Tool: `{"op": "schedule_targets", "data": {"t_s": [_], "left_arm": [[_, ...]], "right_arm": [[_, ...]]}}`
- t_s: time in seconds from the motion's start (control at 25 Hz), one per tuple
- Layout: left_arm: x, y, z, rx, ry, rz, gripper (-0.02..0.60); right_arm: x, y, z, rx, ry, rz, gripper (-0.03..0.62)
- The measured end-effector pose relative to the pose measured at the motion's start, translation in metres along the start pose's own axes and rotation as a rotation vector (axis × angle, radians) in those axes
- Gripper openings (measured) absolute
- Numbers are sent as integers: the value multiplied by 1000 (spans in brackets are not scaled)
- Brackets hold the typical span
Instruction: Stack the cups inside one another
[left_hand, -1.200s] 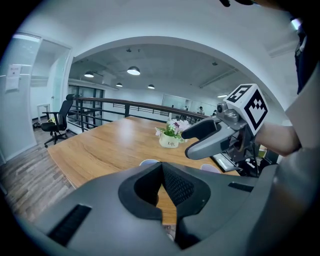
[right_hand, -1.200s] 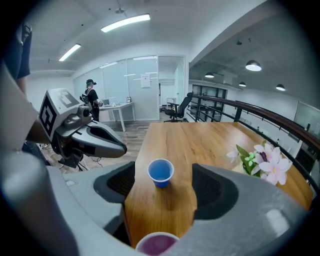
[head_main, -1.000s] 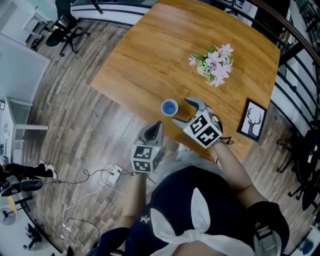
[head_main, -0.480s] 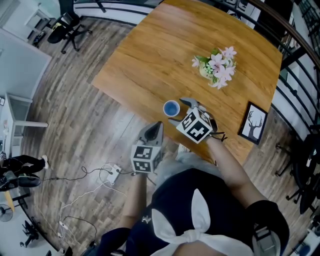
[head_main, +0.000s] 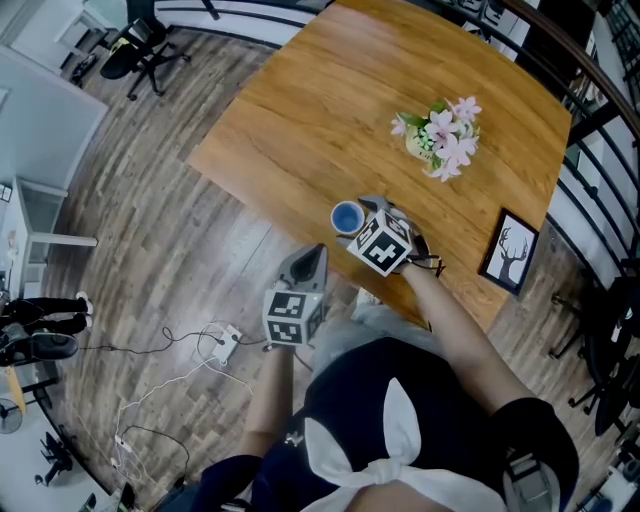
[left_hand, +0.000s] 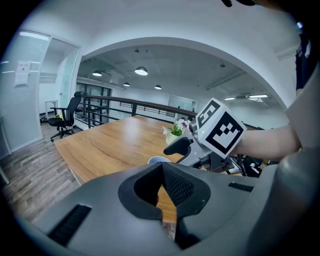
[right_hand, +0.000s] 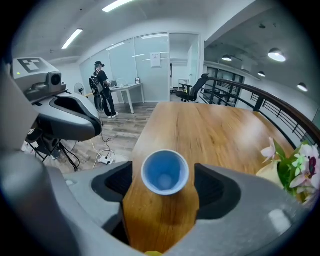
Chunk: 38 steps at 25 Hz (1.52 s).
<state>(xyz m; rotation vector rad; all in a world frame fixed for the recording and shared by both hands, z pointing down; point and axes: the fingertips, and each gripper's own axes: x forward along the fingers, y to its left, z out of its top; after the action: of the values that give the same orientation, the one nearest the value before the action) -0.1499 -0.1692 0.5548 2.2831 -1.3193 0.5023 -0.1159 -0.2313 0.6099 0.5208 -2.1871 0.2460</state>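
The left gripper (head_main: 310, 257) hangs down-left of the blue cup (head_main: 346, 216), its jaws seemingly pinched together on nothing. The cup stands upright, with the table (head_main: 300, 120) edge just beside it. The right gripper (head_main: 362, 222) straddles the cup, its jaws just opening wide and the pads clear of it. The cup is probably light, thin-walled and easily crushed, so squeeze it gently below the rim.

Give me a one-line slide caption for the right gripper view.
Right gripper, jaws just opened wider, straddles an upright blue disposable cup on the wooden table without touching it.
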Motion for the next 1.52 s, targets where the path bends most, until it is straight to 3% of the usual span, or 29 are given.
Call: {"op": "schedule_targets", "data": {"t_s": [0.48,0.64,0.92,1.52], "left_arm": [[1,2,-4,-9,10,3,17],[-1,5,-5,-9,13,6,17],[-3,4,-5,-7,13,4,17],[-16,1,-4,-5,0,9,17]], "right_arm": [[18,-2,-8,-12,46,-4,383],[19,-2,-9,-22,57,-7,331],[17,0,-9,-22,59,9,330],[-23,3,26,-15,-69,-39,328]]}}
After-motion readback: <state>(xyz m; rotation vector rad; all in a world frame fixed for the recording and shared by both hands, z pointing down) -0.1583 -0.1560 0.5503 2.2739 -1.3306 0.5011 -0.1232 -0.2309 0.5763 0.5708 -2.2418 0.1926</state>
